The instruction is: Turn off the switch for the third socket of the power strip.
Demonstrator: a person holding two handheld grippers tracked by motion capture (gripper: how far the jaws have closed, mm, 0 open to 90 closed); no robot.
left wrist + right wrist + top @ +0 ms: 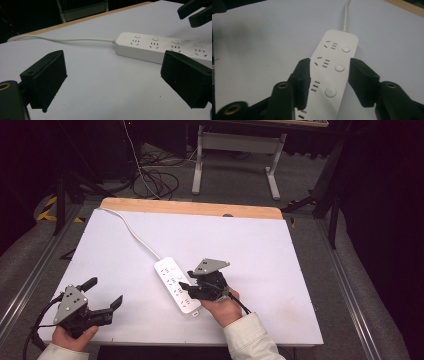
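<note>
A white power strip [167,270] [150,47] [337,50] with several sockets and round buttons lies near the middle of the white table top [250,245]. Its white cord [135,232] [75,39] [346,15] runs to the far left corner. My right gripper [186,279] [329,62] hovers over the strip's near half. Its jaws are open about as wide as the strip, and nothing is held between them. It also appears in the left gripper view as the right gripper [196,13]. My left gripper [105,291] [113,75] rests near the front left edge, wide open and empty, pointing at the strip.
A wooden strip [190,208] borders the far edge of the table. Beyond it stand a grey desk frame [235,155] and loose cables on the floor [155,180]. Metal rails run along both sides of the table.
</note>
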